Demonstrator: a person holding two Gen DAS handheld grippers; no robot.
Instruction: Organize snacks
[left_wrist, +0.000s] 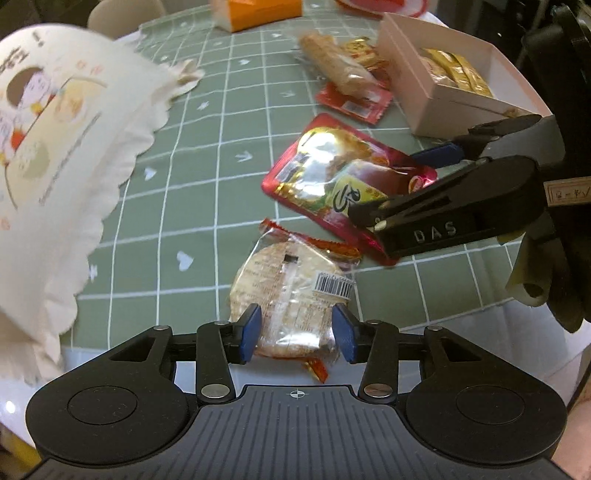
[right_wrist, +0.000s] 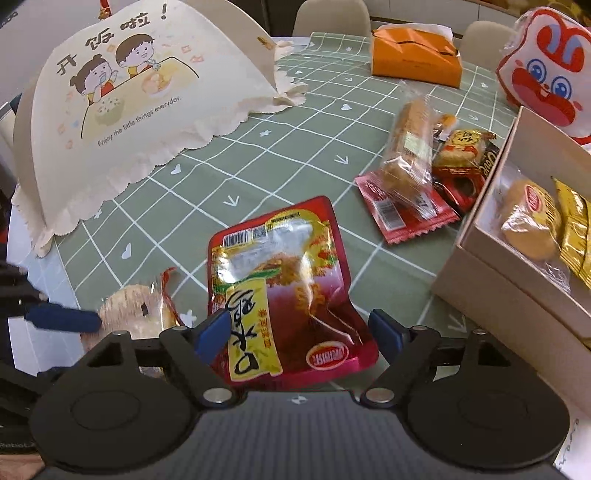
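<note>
Left claw (left_wrist: 295, 332): blue pads apart, one on each side of a round rice cracker in clear wrap (left_wrist: 291, 295); whether they press the wrapper, I cannot tell.
Right claw (right_wrist: 299, 332): pads wide apart, straddling the near end of a red foil snack pouch (right_wrist: 280, 291), not gripping it.
Key relation: the pouch lies flat, directly ahead of the right claw, long axis running away from it; the left claw is off to its left, over the cracker.
Box (right_wrist: 517, 288): open cardboard, right of the pouch on the green checked tabletop (right_wrist: 258, 155), already holding gold-wrapped snacks.
Beyond: more wrapped snacks (right_wrist: 410, 162) loose beside the box; a cream food cover (right_wrist: 122, 110) far left.
</note>
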